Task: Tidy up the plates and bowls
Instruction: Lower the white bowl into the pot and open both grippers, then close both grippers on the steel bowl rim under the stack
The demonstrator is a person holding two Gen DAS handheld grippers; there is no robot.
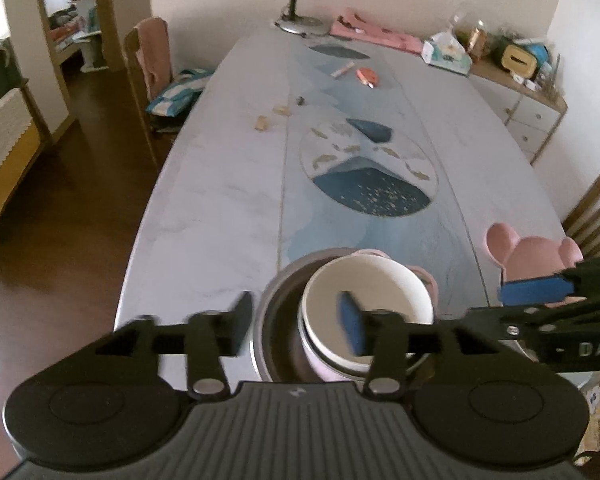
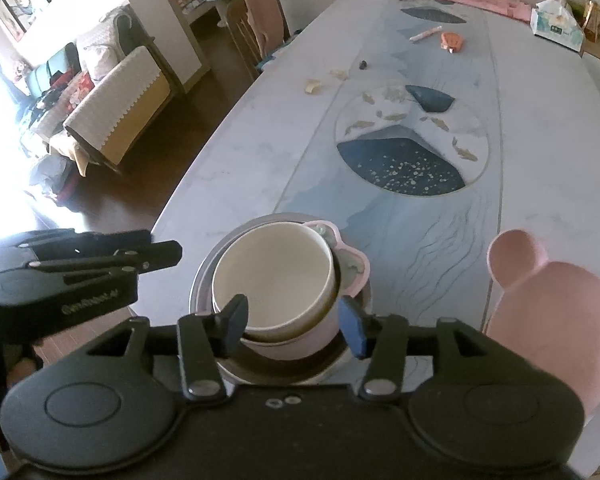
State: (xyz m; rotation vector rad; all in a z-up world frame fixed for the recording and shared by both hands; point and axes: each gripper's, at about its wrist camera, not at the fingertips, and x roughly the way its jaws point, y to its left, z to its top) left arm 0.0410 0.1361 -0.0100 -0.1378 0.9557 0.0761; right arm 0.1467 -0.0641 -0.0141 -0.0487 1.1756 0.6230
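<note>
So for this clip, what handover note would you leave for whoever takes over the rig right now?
Left tongs: open, empty, hovering over the stack's left side.
Right tongs: open, straddling the near rim of the white bowl; whether they touch it is unclear.
Done: white bowl nested in the pink bowl, both inside the metal bowl near the table edge.
Left: the pink bear-shaped plate lies apart, to the stack's right; probably add it to the stack.

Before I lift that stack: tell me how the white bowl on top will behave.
The white bowl sits tilted in the pink bowl, so it may rock or slide. Its smooth, glossy wall looks slippery. It is probably light, being thin-walled.
</note>
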